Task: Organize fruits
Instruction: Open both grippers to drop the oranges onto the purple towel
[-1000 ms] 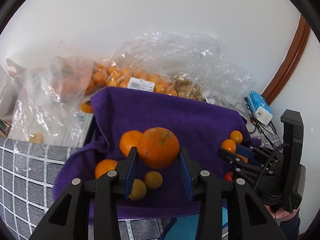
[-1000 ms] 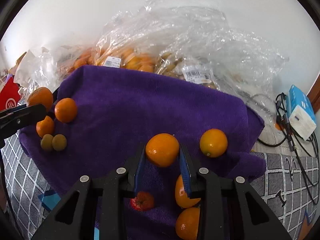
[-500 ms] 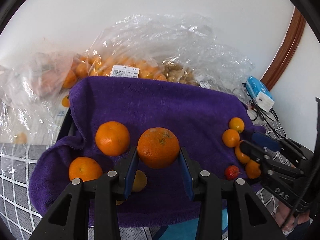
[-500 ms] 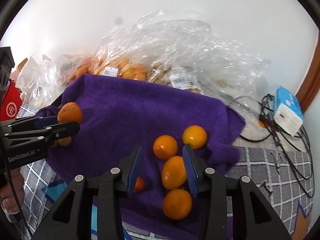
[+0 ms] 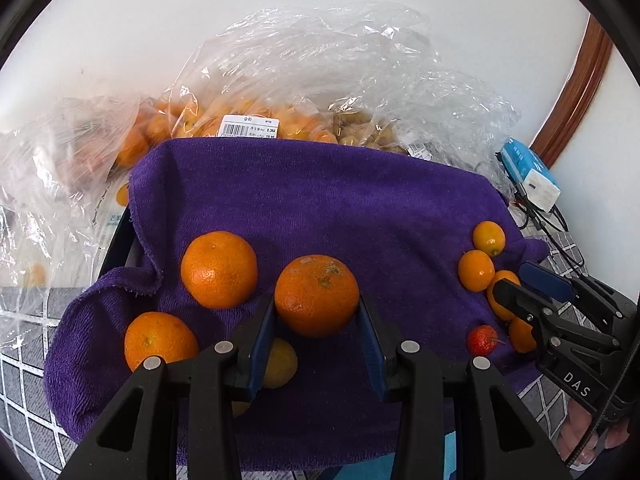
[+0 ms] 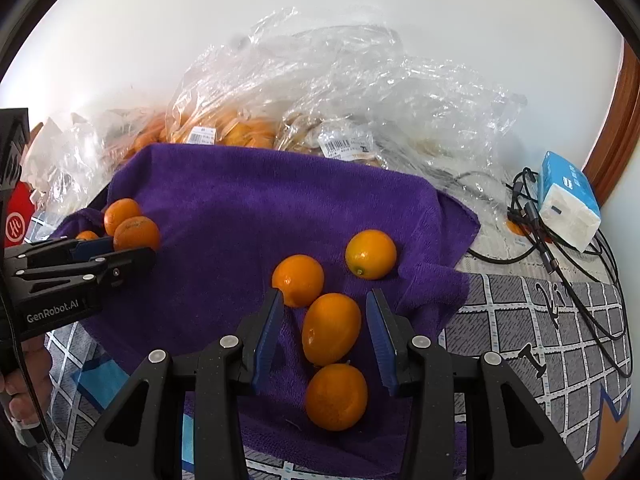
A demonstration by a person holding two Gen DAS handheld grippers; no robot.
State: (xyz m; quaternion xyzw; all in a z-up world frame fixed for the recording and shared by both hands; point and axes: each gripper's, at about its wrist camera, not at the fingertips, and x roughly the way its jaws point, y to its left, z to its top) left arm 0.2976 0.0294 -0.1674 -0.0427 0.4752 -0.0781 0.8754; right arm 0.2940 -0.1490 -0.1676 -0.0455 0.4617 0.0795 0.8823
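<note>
The left gripper (image 5: pixel 317 334) is clamped on an orange (image 5: pixel 317 295) above the purple towel (image 5: pixel 320 200), with two more oranges (image 5: pixel 219 269) at its 9 and 10 o'clock. The right gripper (image 6: pixel 325 334) has its jaws apart, straddling a kumquat (image 6: pixel 331 329) without touching it. Three other kumquats (image 6: pixel 371 254) lie close around, at 6, 11 and 1 o'clock.

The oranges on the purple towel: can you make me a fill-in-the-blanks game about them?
1. The left gripper is shut on a big ____.
2. The right gripper is ____, with a small oval orange lying loose between its fingers.
3. All the loose fruit lies on a towel coloured ____.
4. Beside the small oranges lies one tiny fruit coloured ____.

Missing words: orange; open; purple; red
</note>
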